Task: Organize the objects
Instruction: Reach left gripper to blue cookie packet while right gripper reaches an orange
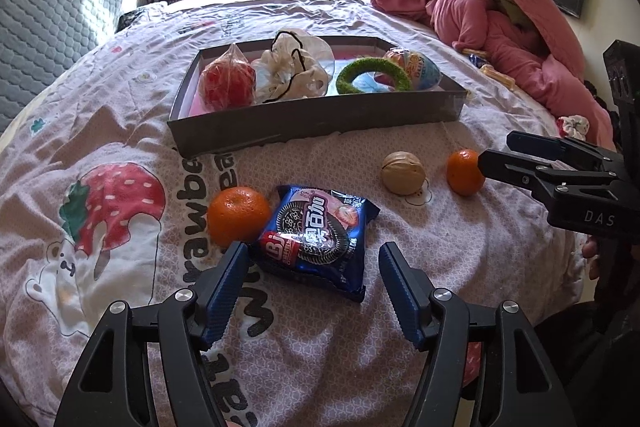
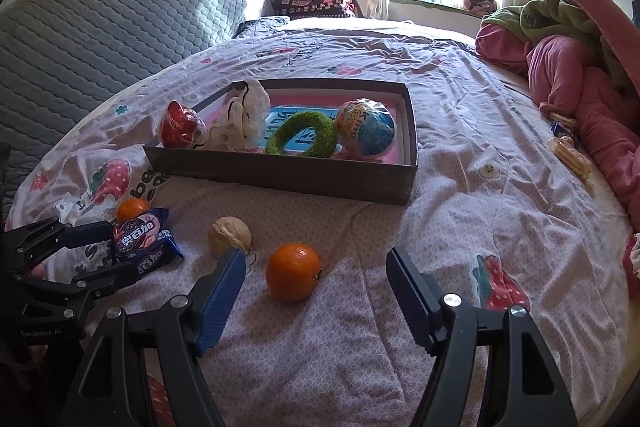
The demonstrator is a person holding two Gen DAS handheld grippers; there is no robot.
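Observation:
A dark shallow box (image 1: pixel 320 115) (image 2: pixel 280 173) on the bed holds a red wrapped ball (image 1: pixel 228 81), a white bag (image 1: pixel 292 67), a green ring (image 1: pixel 372 75) and a colourful egg toy (image 1: pixel 416 69). In front of it lie a blue cookie packet (image 1: pixel 320 231) (image 2: pixel 146 241), a tangerine (image 1: pixel 238 215), a walnut (image 1: pixel 402 173) (image 2: pixel 230 233) and a second tangerine (image 1: pixel 464 173) (image 2: pixel 294 271). My left gripper (image 1: pixel 314 259) is open, its fingers either side of the packet. My right gripper (image 2: pixel 316 267) is open around the second tangerine.
The bed has a pink strawberry-print cover (image 2: pixel 460 187). A heap of pink and green bedding (image 1: pixel 500 11) lies at the right with small snack packets (image 2: pixel 568 147) beside it. A grey quilted headboard (image 2: pixel 120 27) stands at the left.

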